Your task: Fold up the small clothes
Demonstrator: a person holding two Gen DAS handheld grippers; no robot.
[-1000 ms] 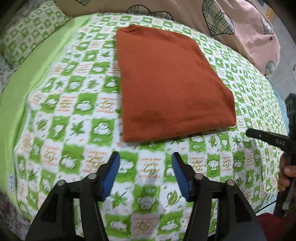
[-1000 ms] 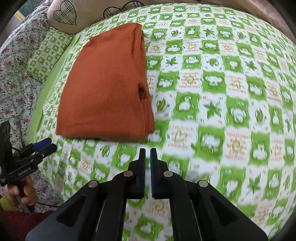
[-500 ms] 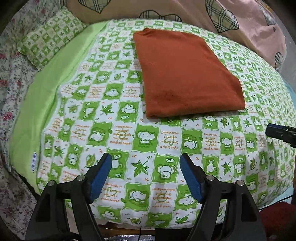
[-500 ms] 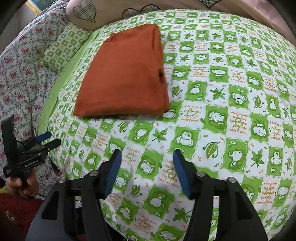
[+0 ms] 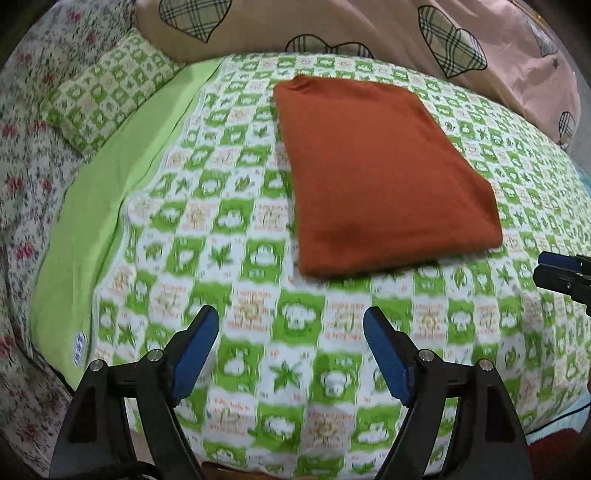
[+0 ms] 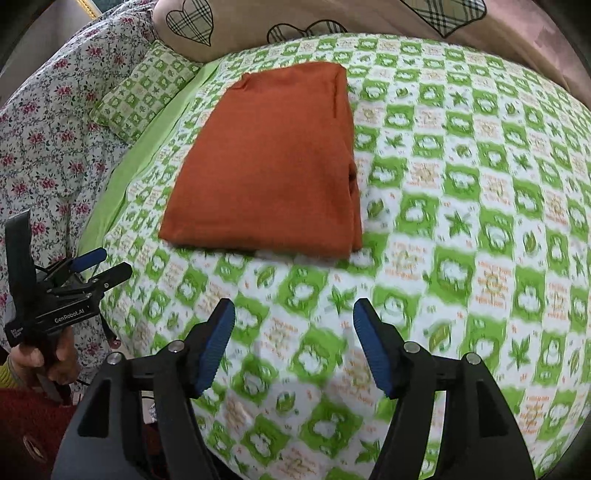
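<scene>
A rust-orange garment (image 5: 380,173) lies folded into a flat rectangle on the green and white patterned bed sheet (image 5: 258,295). It also shows in the right wrist view (image 6: 273,166). My left gripper (image 5: 291,332) is open and empty, held above the sheet near the bed's front edge, short of the garment. My right gripper (image 6: 293,325) is open and empty, also held back from the garment. Each gripper shows at the edge of the other's view: the right one (image 5: 561,277), the left one (image 6: 74,284).
A green patterned pillow (image 5: 107,92) lies at the back left. A beige and pink quilt with plaid hearts (image 5: 369,29) runs along the back. A floral cover (image 6: 48,129) lies to the left of the sheet. The bed's front edge is just below both grippers.
Both grippers have pulled back from the garment toward the bed's front edge. The right gripper went from shut to open. The garment has not moved.
</scene>
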